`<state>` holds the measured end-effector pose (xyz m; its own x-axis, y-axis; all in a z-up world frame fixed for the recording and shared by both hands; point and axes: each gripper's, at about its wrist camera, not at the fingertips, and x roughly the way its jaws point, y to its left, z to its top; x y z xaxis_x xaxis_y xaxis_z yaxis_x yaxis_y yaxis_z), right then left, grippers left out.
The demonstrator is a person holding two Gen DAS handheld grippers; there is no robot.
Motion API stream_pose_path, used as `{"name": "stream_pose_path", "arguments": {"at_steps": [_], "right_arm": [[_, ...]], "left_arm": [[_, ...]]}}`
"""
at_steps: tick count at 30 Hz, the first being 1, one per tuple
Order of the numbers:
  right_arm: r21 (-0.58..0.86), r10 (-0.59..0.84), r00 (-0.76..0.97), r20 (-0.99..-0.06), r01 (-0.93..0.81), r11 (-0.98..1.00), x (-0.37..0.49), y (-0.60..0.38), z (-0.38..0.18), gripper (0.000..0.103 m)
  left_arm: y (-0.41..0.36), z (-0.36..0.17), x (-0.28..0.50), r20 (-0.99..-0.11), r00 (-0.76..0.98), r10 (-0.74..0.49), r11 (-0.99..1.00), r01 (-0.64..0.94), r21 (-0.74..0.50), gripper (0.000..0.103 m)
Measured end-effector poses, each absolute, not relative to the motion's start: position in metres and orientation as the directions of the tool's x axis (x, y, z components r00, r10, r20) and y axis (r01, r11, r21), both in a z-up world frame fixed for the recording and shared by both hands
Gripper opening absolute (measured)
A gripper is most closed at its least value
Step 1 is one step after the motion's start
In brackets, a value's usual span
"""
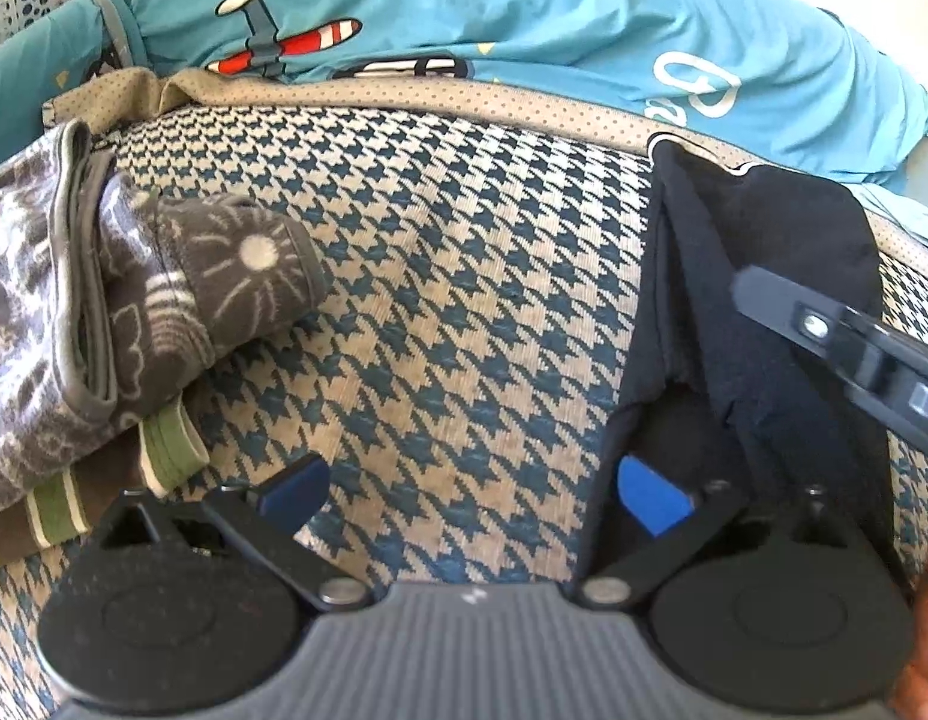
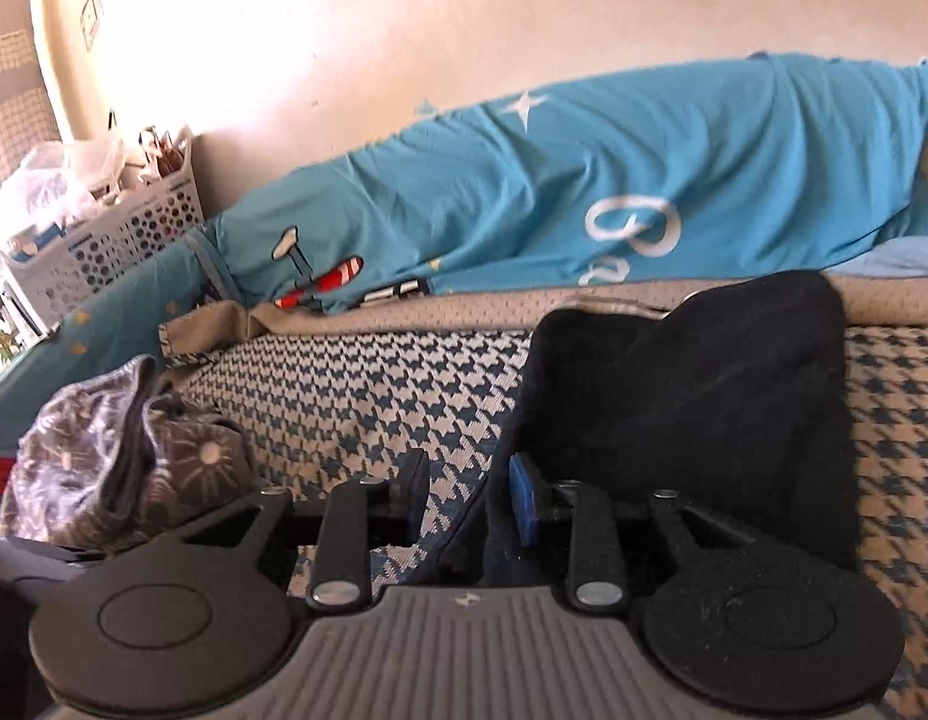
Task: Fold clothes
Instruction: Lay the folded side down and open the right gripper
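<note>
A black garment point(image 1: 757, 276) lies crumpled on the houndstooth mat point(image 1: 440, 276), at the right of the left wrist view. My left gripper point(image 1: 472, 492) hangs open and wide above the mat, its right pad over the garment's near left edge, with nothing clamped. One finger of my right gripper point(image 1: 781, 300) reaches in over the black cloth from the right. In the right wrist view the black garment point(image 2: 691, 384) fills the middle right. My right gripper point(image 2: 468, 495) stands open with a narrow gap; the cloth's left edge lies inside it beside the right pad, unpressed.
A folded grey flower-print stack point(image 1: 104, 312) rests at the mat's left, with a brown and green striped piece point(image 1: 164, 450) under it. Blue airplane-print bedding point(image 2: 583, 192) runs along the far side by the wall. A white perforated basket point(image 2: 122, 240) stands far left.
</note>
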<state>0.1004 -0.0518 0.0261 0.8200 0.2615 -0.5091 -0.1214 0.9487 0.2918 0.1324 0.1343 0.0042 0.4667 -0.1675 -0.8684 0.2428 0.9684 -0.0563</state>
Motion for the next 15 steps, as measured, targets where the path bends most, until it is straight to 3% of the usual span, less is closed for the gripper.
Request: {"name": "stream_pose_path", "arguments": {"at_steps": [15], "right_arm": [[0.283,0.127,0.838,-0.531,0.034,0.959,0.0,-0.087,0.046,0.041]], "left_arm": [[0.126,0.018,0.097,-0.841,0.496,-0.215,0.949,0.311,-0.059,0.103]]}}
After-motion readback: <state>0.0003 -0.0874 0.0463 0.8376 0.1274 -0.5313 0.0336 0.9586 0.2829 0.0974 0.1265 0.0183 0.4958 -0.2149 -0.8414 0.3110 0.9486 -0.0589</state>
